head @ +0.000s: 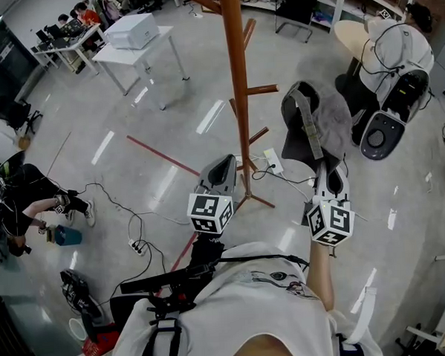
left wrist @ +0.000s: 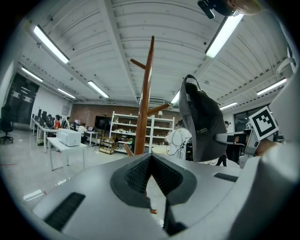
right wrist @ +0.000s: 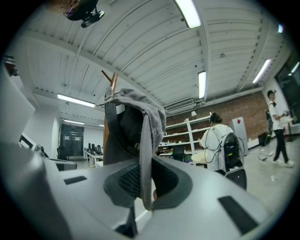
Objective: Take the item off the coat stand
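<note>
The brown wooden coat stand (head: 238, 98) rises mid-floor, its short pegs pointing right. Just right of the peg tips hangs a grey cap (head: 318, 120) with a strap. My right gripper (head: 320, 165) is shut on the cap's lower edge and holds it up. In the right gripper view the grey fabric (right wrist: 140, 136) runs down between the jaws of the right gripper (right wrist: 143, 176), with the stand (right wrist: 110, 84) behind it. In the left gripper view the cap (left wrist: 201, 122) hangs apart from the stand (left wrist: 144, 103). My left gripper (head: 225, 160), also seen at its tips (left wrist: 150, 159), is shut on nothing and sits left of the pole.
A white table with a printer (head: 133, 29) stands far left, with people at desks beyond. A red tape line (head: 162, 156), cables and a power strip (head: 139, 247) lie on the floor. A white-covered machine (head: 395, 60) stands right. A person (head: 23, 199) sits at the left edge.
</note>
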`<state>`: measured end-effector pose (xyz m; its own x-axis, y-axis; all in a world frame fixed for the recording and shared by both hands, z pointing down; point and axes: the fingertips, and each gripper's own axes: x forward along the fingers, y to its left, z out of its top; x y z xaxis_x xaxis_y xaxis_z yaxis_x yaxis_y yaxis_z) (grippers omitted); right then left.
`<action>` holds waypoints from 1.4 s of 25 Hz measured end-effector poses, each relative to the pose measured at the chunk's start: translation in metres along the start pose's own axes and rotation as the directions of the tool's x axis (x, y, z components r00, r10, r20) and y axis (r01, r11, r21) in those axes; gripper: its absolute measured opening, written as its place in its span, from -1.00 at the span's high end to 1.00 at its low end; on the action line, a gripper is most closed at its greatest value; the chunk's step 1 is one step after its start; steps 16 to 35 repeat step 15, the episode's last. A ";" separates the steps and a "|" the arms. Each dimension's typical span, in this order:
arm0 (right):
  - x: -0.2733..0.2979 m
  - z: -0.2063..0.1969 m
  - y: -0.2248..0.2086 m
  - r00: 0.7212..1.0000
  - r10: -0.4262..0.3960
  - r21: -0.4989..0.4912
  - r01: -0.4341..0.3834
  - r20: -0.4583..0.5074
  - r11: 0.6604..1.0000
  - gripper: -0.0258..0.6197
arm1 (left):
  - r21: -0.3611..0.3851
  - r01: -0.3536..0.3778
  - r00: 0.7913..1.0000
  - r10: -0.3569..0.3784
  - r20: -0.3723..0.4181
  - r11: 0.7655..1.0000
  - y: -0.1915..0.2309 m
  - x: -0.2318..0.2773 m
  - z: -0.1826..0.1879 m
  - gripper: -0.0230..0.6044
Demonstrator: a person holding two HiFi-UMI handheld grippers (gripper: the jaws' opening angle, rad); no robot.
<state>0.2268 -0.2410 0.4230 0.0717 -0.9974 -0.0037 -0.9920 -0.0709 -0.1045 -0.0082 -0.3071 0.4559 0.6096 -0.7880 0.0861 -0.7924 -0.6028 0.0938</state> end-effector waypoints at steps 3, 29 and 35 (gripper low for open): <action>-0.001 0.000 0.000 1.000 -0.002 0.001 0.002 0.000 1.000 0.85 | -0.001 0.003 1.000 -0.003 -0.001 1.000 -0.001 0.000 0.000 0.95; -0.004 -0.003 -0.002 1.000 -0.008 0.000 0.008 -0.002 1.000 0.85 | 0.000 0.017 1.000 -0.017 -0.006 1.000 -0.005 0.001 -0.004 0.95; -0.004 -0.003 -0.002 1.000 -0.008 0.000 0.008 -0.002 1.000 0.85 | 0.000 0.017 1.000 -0.017 -0.006 1.000 -0.005 0.001 -0.004 0.95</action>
